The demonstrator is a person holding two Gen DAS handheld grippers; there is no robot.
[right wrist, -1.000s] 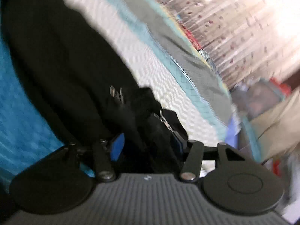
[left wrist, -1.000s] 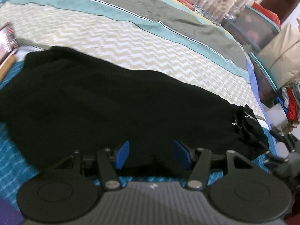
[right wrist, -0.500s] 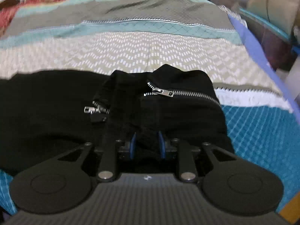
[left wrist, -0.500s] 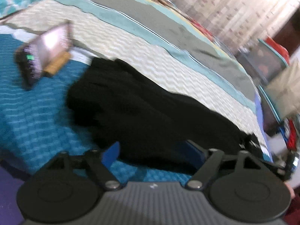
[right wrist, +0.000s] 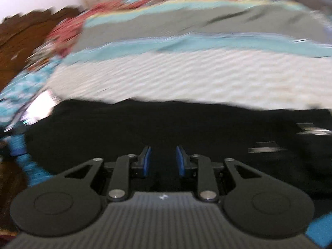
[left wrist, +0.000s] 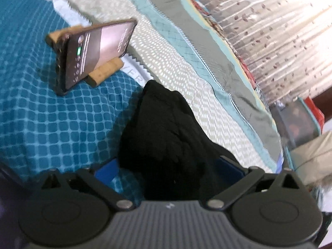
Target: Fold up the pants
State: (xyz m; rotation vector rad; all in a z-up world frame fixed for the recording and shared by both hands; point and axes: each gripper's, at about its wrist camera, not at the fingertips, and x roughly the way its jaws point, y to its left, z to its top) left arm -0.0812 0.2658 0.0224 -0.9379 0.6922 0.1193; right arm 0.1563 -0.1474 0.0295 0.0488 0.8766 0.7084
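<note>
The black pants lie on the striped bedspread. In the left wrist view one end of them runs up between the blue pads of my left gripper, which is wide open around the cloth. In the blurred right wrist view the pants spread across the frame with metal zippers at the right. My right gripper stands over the black cloth with its blue pads a small gap apart; what lies in the gap is too dark to tell.
A phone leans on a cork stand on the bed, left of the pants. A curtain hangs behind the bed. Storage bins and a cushion stand at the right. A wooden headboard shows far left.
The left gripper swung left toward the pants' end by the phone and opened wide. The right gripper swung left from the zippered waist and its pads parted a little.
</note>
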